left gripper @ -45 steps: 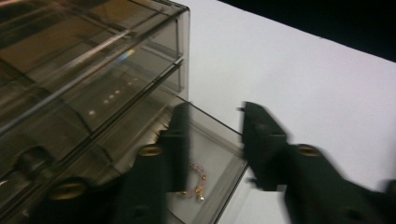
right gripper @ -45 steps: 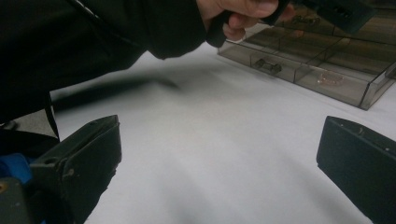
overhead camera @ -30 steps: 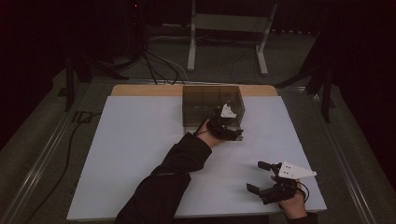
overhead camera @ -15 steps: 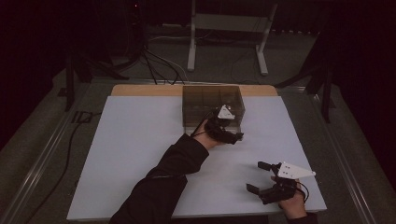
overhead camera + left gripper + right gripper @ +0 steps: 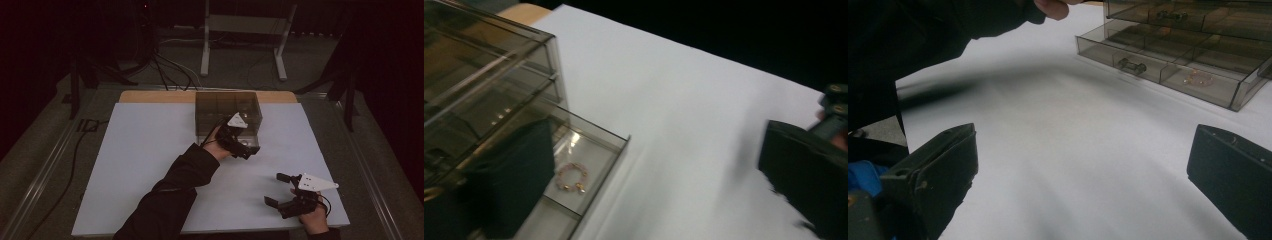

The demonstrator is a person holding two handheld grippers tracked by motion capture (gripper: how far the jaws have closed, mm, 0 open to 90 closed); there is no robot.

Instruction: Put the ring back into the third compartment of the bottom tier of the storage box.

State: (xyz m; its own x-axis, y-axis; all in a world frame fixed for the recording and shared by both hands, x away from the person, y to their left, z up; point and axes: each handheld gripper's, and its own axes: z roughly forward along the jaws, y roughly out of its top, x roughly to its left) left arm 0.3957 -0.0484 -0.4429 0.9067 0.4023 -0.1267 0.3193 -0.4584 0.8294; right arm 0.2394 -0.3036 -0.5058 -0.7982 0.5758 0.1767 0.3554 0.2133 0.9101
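A smoky clear drawer box [image 5: 227, 107] stands at the back middle of the white table. Its bottom drawer [image 5: 591, 165] is pulled out and holds a small pink and gold bracelet [image 5: 571, 177]. My left gripper [image 5: 241, 144] is at the drawer's front, open, its jaws wide apart. In the left gripper view, one jaw lies over the drawer's near part and the other is over bare table. My right gripper [image 5: 280, 192] rests open near the table's front right, with nothing between its jaws. The right gripper view shows the drawer [image 5: 1173, 70], its knob [image 5: 1130, 65] and the bracelet [image 5: 1198, 77].
A white sheet [image 5: 150, 150] covers the table, with a wooden edge [image 5: 150, 96] at the back. Beyond it stand a white metal stand [image 5: 240, 35] and cables on the dark floor. The person's dark sleeve [image 5: 170, 200] crosses the middle front.
My left gripper has shifted slightly toward the near side at the drawer front. The right gripper has stayed where it was.
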